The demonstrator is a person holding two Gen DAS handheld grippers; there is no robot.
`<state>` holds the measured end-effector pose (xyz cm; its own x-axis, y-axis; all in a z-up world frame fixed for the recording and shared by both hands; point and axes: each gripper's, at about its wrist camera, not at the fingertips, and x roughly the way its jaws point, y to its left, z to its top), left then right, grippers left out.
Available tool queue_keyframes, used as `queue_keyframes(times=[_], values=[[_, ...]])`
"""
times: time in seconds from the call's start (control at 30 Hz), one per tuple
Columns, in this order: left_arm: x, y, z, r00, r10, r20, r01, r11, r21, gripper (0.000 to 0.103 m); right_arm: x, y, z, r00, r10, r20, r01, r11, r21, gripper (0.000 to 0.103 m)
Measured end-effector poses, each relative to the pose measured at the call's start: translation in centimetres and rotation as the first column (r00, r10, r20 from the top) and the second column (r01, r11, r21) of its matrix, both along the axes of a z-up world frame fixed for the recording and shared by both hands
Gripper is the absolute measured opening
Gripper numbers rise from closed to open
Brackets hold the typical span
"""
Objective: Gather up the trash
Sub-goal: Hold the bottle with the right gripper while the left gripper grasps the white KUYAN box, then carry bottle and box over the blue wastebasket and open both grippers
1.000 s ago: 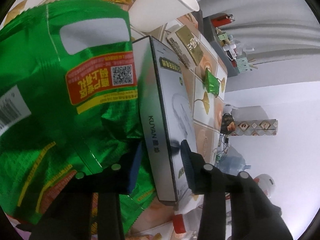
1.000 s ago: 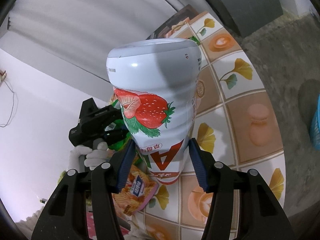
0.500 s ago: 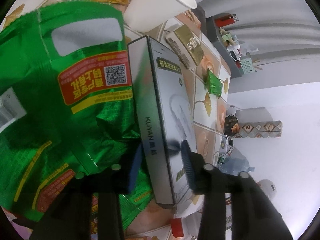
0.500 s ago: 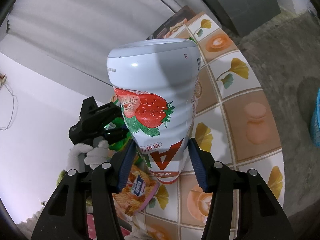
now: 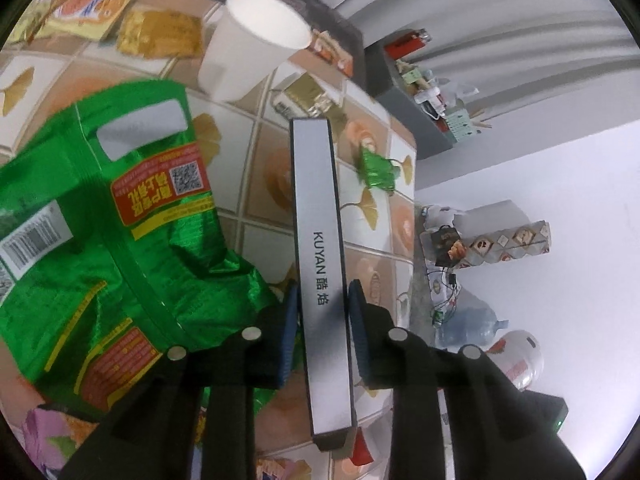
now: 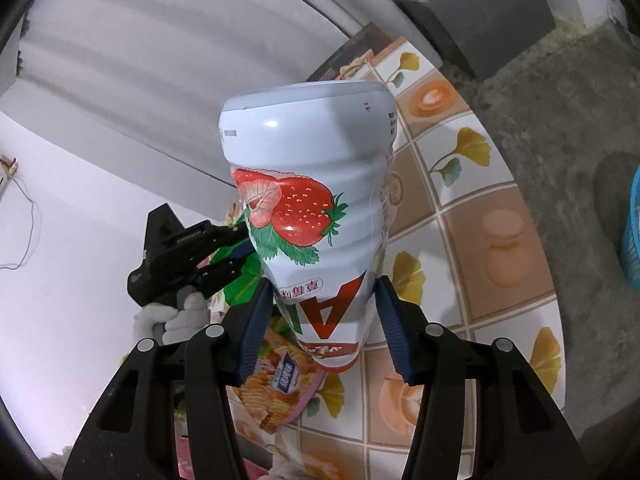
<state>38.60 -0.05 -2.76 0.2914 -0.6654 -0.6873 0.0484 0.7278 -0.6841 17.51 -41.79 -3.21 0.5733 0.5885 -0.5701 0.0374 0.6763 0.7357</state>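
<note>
My left gripper (image 5: 320,320) is shut on a long grey KUYAN box (image 5: 320,248), held edge-on above the tiled table (image 5: 256,168). A large green foil snack bag (image 5: 112,240) lies just left of it. My right gripper (image 6: 320,320) is shut on a white strawberry drink bottle (image 6: 308,216), held upside down above the table (image 6: 500,264). The left gripper (image 6: 188,256), in a gloved hand, shows behind the bottle in the right wrist view.
A white paper cup (image 5: 252,60), gold wrappers (image 5: 160,36), a small green wrapper (image 5: 376,168) and snack packets (image 5: 84,4) lie on the table. A biscuit packet (image 6: 276,388) lies under the bottle. A blue basket edge (image 6: 632,232) shows at far right, on the floor.
My left gripper has lifted and turned the KUYAN box edge-on, away from the green bag; more table shows. The right gripper with the bottle has barely moved.
</note>
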Motion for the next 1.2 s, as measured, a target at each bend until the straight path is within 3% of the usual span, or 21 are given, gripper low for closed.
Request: queue_keyframes(times=[0.1, 0.23, 0.33, 0.5, 0.7, 0.97, 1.03, 1.2], values=[[-0.6, -0.2, 0.7, 0.999, -0.020, 0.026, 0.019, 1.000, 0.019, 0.023, -0.5, -0.2, 0.4, 1.000, -0.003, 0.007, 0.003, 1.000, -0.002, 0.049], [-1.8, -1.5, 1.4, 0.994, -0.096, 0.042, 0.091, 0.989, 0.121, 0.023, -1.1, -0.3, 0.6, 1.000, -0.009, 0.016, 0.009, 1.000, -0.012, 0.049], [-2.3, -2.6, 1.4, 0.988, -0.146, 0.050, 0.136, 0.978, 0.157, 0.024, -1.4, -0.5, 0.5, 1.000, -0.015, 0.013, 0.015, 1.000, -0.014, 0.048], [-2.6, -4.5, 0.4, 0.979, -0.203, 0.014, 0.197, 0.963, 0.185, 0.025, -1.5, -0.5, 0.0, 1.000, -0.021, -0.002, 0.021, 1.000, -0.014, 0.048], [-2.3, -6.3, -0.1, 0.970, -0.242, -0.009, 0.240, 0.956, 0.168, 0.033, -0.7, -0.1, -1.0, 0.999, -0.017, -0.031, 0.017, 1.000, -0.012, 0.048], [-2.5, -8.3, -1.2, 0.958, -0.286, -0.012, 0.279, 0.924, 0.262, 0.033, 0.3, -0.1, -1.4, 0.999, -0.020, -0.043, 0.020, 1.000, 0.005, 0.047], [-2.6, -8.2, -1.1, 0.957, -0.288, 0.001, 0.278, 0.922, 0.269, 0.025, 0.1, -0.3, -1.3, 0.999, -0.023, -0.040, 0.024, 1.000, 0.005, 0.047], [-3.4, -8.1, 0.5, 0.947, -0.317, 0.056, 0.289, 0.914, 0.286, 0.023, -1.5, -1.7, -0.5, 0.999, -0.050, -0.014, 0.051, 0.999, 0.020, 0.047]])
